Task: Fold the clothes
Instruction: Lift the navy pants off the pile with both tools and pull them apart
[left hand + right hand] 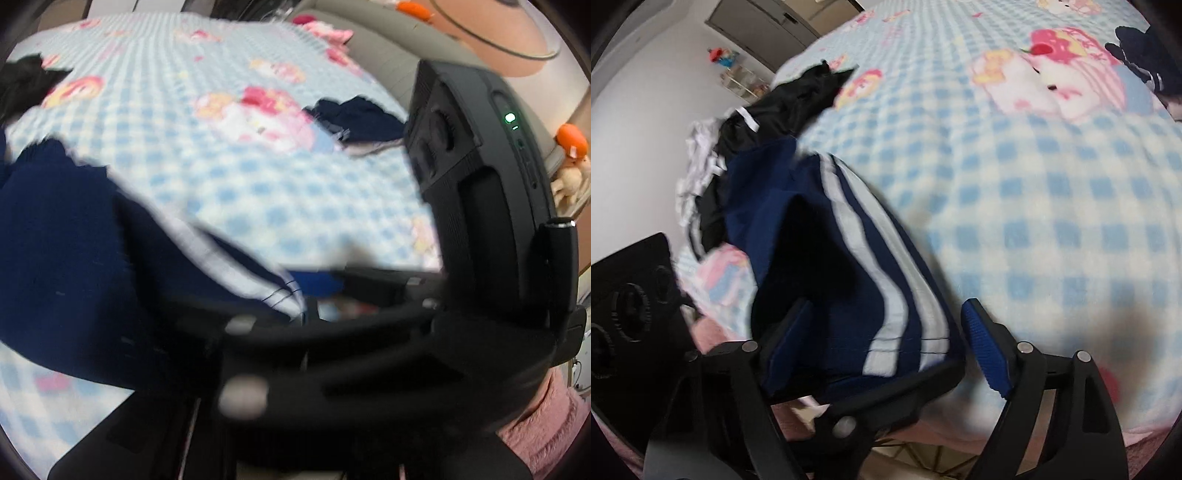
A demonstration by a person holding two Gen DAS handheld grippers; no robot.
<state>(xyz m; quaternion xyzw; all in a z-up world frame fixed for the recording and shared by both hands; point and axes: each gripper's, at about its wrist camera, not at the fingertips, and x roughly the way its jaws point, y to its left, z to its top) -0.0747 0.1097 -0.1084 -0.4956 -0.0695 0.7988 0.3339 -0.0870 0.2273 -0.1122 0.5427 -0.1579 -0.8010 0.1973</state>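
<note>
A navy garment with white side stripes [871,266] lies on the blue checked cartoon blanket [1034,206]. My right gripper [882,350] is open, its blue pads [986,354] on either side of the garment's striped hem. In the left wrist view the same navy garment [66,266] fills the lower left. My left gripper [306,291] is blurred and looks shut on the striped hem [273,291]. The right gripper's black body [480,177] stands at the right of that view.
A folded navy piece [358,118] lies further across the blanket [258,177]. A black garment [790,99] and a white one [698,155] are heaped at the bed's left edge. A pink sleeve [546,421] shows at the lower right. Plush toys [572,155] sit beyond the bed.
</note>
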